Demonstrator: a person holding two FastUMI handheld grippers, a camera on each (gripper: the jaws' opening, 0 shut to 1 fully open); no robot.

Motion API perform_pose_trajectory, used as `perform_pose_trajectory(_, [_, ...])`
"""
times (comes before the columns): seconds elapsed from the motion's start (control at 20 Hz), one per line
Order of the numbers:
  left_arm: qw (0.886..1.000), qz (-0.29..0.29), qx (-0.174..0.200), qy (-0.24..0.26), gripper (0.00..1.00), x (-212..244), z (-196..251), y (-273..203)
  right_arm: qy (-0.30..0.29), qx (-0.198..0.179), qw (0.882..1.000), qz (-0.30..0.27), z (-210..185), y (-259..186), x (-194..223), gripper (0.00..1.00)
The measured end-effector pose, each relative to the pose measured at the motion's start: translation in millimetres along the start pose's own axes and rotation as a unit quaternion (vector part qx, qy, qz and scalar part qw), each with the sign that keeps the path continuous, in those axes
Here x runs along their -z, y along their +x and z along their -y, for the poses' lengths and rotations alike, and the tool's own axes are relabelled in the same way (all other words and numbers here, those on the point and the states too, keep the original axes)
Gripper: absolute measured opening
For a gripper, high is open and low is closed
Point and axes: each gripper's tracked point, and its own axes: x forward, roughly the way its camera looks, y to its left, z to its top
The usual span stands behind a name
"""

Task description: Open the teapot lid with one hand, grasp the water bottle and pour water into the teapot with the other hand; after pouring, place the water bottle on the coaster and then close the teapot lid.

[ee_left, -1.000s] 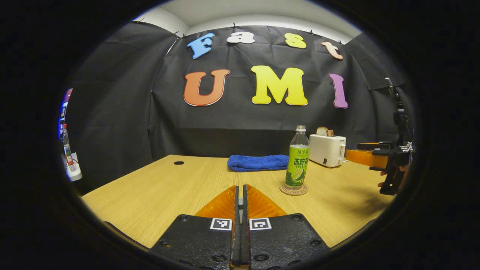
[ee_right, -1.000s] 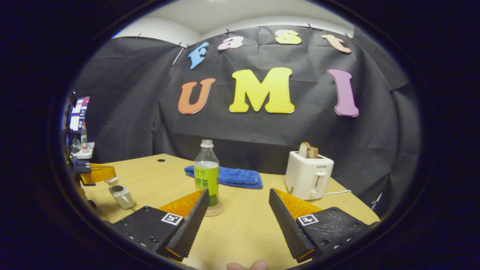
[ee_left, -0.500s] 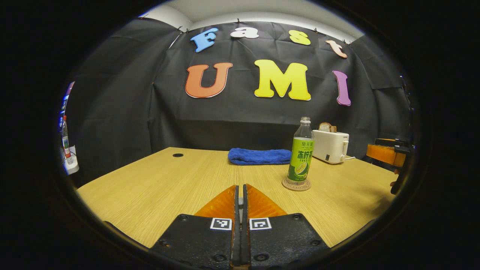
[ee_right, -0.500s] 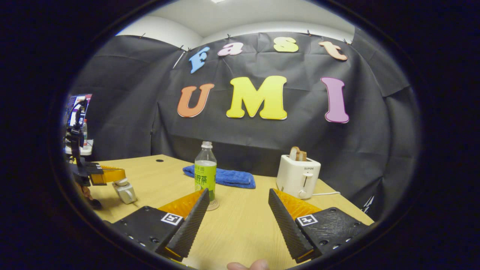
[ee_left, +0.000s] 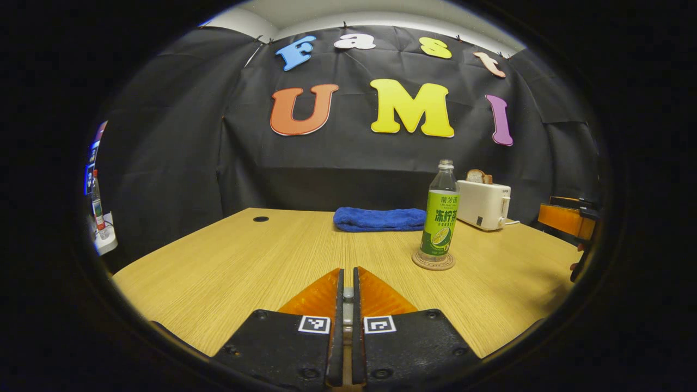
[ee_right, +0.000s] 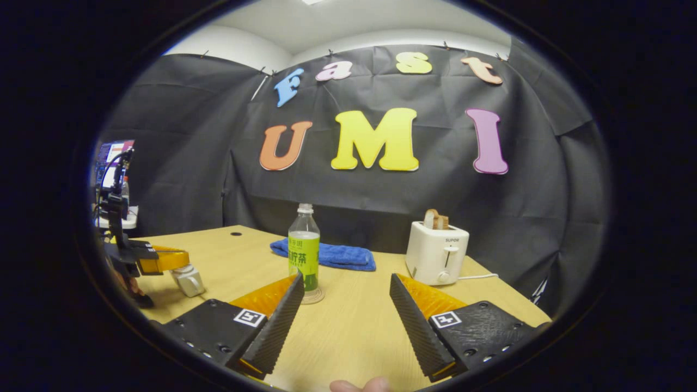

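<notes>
So we're looking along the left gripper [ee_left: 344, 326] and its fingers sit nearly together with only a thin slit between them. Something small and pale shows in that slit, but we can't tell what it is or whether both fingers press on it. Ahead of those fingers and off to their right, the water bottle [ee_left: 440, 220] stands upright on the round coaster [ee_left: 433, 261], cap off as far as we can see. Past the fingertips, farther back, a folded blue towel [ee_left: 379, 218] lies on the wooden table [ee_left: 228, 261], and a white toaster [ee_left: 482, 204] with bread in it sits behind the bottle.

From the right gripper view, the right gripper [ee_right: 344, 321] is spread wide with nothing between its fingers, just bare tabletop. The bottle [ee_right: 304, 251] stands just beyond its left finger [ee_right: 275, 326]. Way off to the left of those fingers we see the left gripper [ee_right: 177, 260] over the little teapot [ee_right: 189, 279], its tips right at the teapot's top. Whether the lid is seated we can't tell.
</notes>
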Motion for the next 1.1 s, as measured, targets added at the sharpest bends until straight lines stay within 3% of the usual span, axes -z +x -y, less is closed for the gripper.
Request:
perform_pose_trajectory(0.1, [1.0, 0.012, -0.017, 0.011, 0.38, -12, -5, -3, 0.01, 0.014, 1.0, 0.001, 4, -1, 1, 0.94])
perform_pose_trajectory(0.25, [0.999, 0.037, -0.034, 0.007, 1.0, -38, -2, -19, 0.018, 0.04, 0.999, 0.01, 12, -10, -2, 0.94])
perform_pose_trajectory(0.6, [0.994, 0.1, -0.032, 0.022, 0.99, -109, 48, -65, 0.022, 0.079, 0.995, 0.053, 23, -62, -33, 0.94])
perform_pose_trajectory(0.9, [0.994, 0.11, -0.009, 0.013, 0.99, -112, 95, -99, 0.01, 0.085, 0.994, 0.064, 23, -104, -41, 0.96])
perform_pose_trajectory(1.1, [0.993, 0.116, -0.016, 0.026, 0.99, -112, 93, -110, 0.011, 0.097, 0.993, 0.062, 22, -116, -37, 0.95])
